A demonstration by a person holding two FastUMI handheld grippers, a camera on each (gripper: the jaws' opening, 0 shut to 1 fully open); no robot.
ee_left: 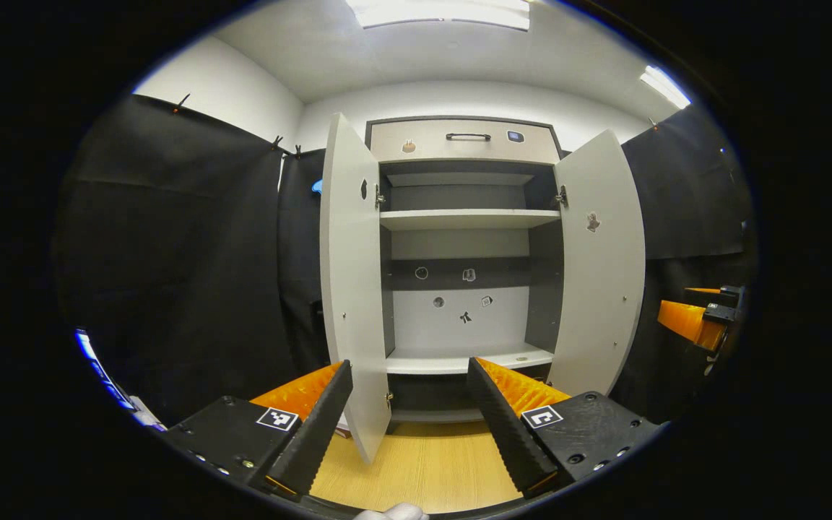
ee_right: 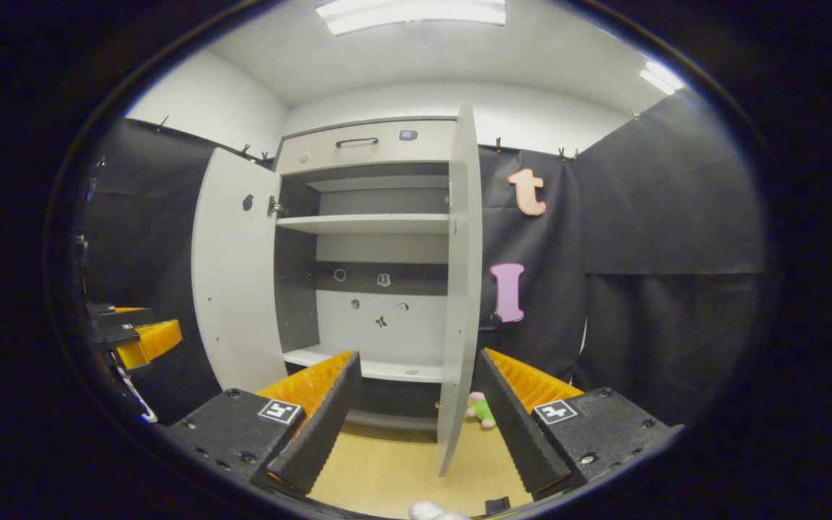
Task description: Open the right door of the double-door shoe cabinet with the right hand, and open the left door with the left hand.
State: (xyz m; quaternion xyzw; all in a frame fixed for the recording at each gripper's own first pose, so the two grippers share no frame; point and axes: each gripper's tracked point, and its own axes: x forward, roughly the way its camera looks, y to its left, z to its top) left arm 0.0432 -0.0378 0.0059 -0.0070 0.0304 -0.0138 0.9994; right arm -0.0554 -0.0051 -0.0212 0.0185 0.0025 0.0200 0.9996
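The shoe cabinet (ee_left: 459, 217) stands ahead with both doors swung wide, its shelves bare. In the left gripper view the left door (ee_left: 351, 289) stands edge-on between my open left gripper's fingers (ee_left: 410, 412), untouched. The right door (ee_left: 600, 267) hangs open on the far side, and the right gripper (ee_left: 698, 318) shows past it at the right edge. In the right gripper view the right door (ee_right: 459, 289) stands edge-on between the open fingers of my right gripper (ee_right: 419, 412). There the left door (ee_right: 235, 274) is wide open, with the left gripper (ee_right: 134, 336) beside it.
A drawer with a dark handle (ee_left: 468, 136) tops the cabinet. The floor (ee_left: 423, 462) is light wood. A small pink and green toy (ee_right: 481, 410) lies on the floor behind the right door. Black cloth walls close in on both sides.
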